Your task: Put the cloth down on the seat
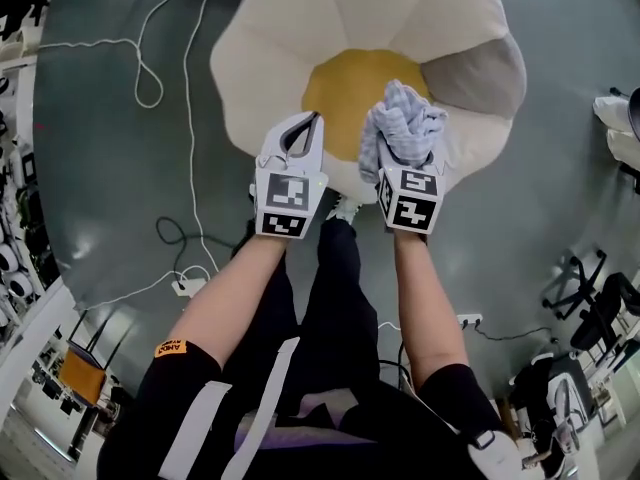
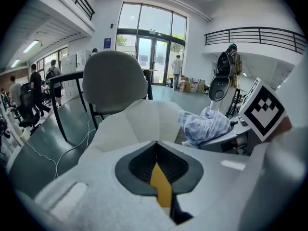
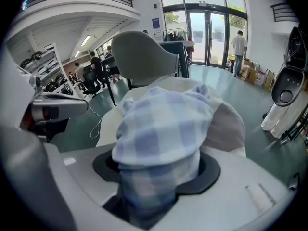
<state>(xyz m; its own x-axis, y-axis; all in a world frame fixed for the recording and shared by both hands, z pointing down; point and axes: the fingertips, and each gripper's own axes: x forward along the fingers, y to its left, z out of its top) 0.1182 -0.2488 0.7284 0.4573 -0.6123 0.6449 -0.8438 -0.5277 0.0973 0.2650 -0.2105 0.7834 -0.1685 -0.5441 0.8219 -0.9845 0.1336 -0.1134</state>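
The seat (image 1: 280,28) is a low cushion shaped like a flower, with cream petals, one grey petal (image 1: 480,68) and a yellow centre (image 1: 340,88). A bunched blue-and-white checked cloth (image 1: 405,123) is held just above the yellow centre, toward its right side. My right gripper (image 1: 402,146) is shut on it. In the right gripper view the cloth (image 3: 163,129) bulges out of the jaws and hides the fingertips. My left gripper (image 1: 316,118) hovers beside it on the left, over the seat's near edge, shut and empty. From the left gripper view the cloth (image 2: 207,124) shows at the right.
White cables (image 1: 150,78) loop over the grey floor left of the seat, with a power strip (image 1: 185,286) nearer me. Black office chairs (image 1: 590,298) stand at the right. My legs are directly below the grippers. People and glass doors (image 2: 149,57) are far behind.
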